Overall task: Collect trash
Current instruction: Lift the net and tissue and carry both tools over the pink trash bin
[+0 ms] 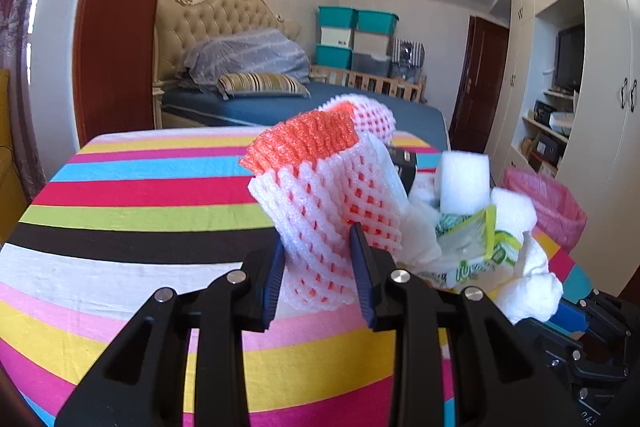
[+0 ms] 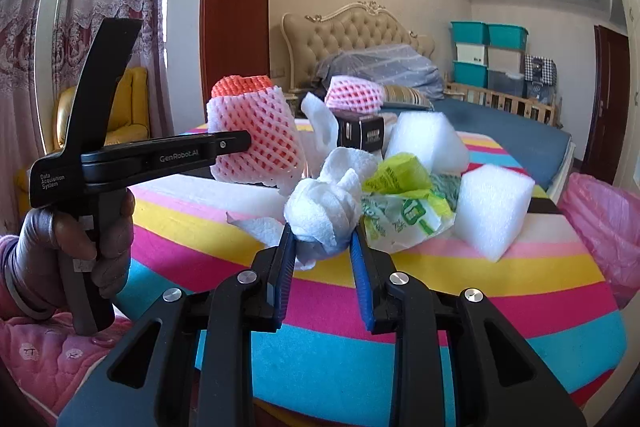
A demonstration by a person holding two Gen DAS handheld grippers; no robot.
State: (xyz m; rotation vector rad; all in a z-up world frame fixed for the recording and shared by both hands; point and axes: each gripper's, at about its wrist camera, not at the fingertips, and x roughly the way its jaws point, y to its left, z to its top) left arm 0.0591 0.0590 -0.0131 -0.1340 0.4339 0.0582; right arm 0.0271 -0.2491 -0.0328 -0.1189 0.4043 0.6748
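My left gripper [image 1: 318, 243] is shut on a white foam fruit net [image 1: 320, 187] with an orange net tucked inside, held above the striped tablecloth [image 1: 140, 187]. From the right wrist view the same gripper [image 2: 236, 143] pinches that net [image 2: 256, 143] from the left, with a hand around its handle. My right gripper [image 2: 322, 231] is shut on a crumpled white paper towel [image 2: 320, 211]. Behind it lie a green-yellow plastic wrapper [image 2: 404, 195], two white foam blocks [image 2: 496, 211], a black box [image 2: 360, 131] and a second pink-white net [image 2: 352, 93].
A bin lined with a pink bag [image 2: 604, 227] stands off the table's right edge. A bed [image 1: 280, 103] lies behind the table, a yellow armchair [image 2: 124, 107] to the left, and a wardrobe with shelves [image 1: 560, 107] at the right.
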